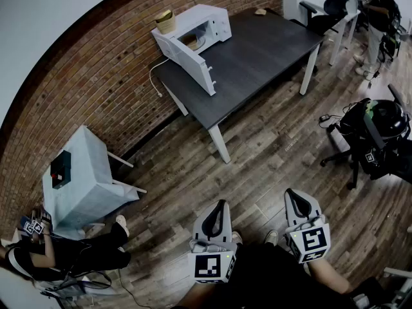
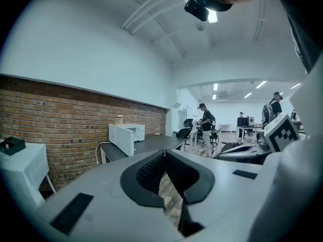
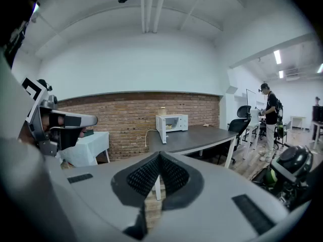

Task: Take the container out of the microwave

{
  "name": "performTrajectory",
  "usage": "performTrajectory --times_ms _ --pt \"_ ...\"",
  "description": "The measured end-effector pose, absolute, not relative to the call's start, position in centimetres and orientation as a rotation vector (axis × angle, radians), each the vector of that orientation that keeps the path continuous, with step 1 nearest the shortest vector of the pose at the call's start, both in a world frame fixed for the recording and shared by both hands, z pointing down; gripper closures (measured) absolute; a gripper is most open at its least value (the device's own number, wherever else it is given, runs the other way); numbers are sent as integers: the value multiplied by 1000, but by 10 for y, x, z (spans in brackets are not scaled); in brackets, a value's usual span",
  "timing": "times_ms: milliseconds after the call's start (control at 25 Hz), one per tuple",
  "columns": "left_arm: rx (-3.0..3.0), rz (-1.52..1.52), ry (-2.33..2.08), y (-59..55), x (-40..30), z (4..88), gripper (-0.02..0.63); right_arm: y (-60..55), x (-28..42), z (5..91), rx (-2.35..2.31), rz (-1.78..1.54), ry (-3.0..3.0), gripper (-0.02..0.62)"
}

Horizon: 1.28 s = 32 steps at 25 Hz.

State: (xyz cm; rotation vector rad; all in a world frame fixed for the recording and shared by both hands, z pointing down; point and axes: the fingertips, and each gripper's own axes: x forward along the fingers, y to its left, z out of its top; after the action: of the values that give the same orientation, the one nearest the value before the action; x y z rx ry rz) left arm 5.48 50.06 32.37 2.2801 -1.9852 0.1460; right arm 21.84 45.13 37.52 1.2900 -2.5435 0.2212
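A white microwave (image 1: 205, 23) stands at the far left end of a dark table (image 1: 257, 50) against the brick wall, its door (image 1: 188, 59) swung wide open. Inside it a pale container (image 1: 191, 42) shows dimly. The same microwave (image 2: 126, 134) is small and far in the left gripper view, and the microwave (image 3: 172, 123) is also far in the right gripper view. My left gripper (image 1: 221, 205) and right gripper (image 1: 291, 194) are held low over the wooden floor, well short of the table. Both are shut and hold nothing, the left gripper (image 2: 164, 152) and the right gripper (image 3: 160, 154) with tips touching.
A tan basket (image 1: 165, 22) sits on top of the microwave. A small white-draped table (image 1: 80, 179) with a dark box (image 1: 61, 168) stands at left, with a seated person (image 1: 64, 255) beside it. An office chair (image 1: 376, 134) with gear stands at right; another person (image 1: 381, 8) is far back.
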Motion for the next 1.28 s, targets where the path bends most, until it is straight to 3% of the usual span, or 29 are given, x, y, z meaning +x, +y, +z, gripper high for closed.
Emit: performTrajectory --times_ms 480,1280 --pt "2270 139 -1956 503 70 328 594 453 237 383 1334 389 -2571 532" --pt "2272 211 -2008 497 144 336 594 439 299 375 1293 300 -2641 532"
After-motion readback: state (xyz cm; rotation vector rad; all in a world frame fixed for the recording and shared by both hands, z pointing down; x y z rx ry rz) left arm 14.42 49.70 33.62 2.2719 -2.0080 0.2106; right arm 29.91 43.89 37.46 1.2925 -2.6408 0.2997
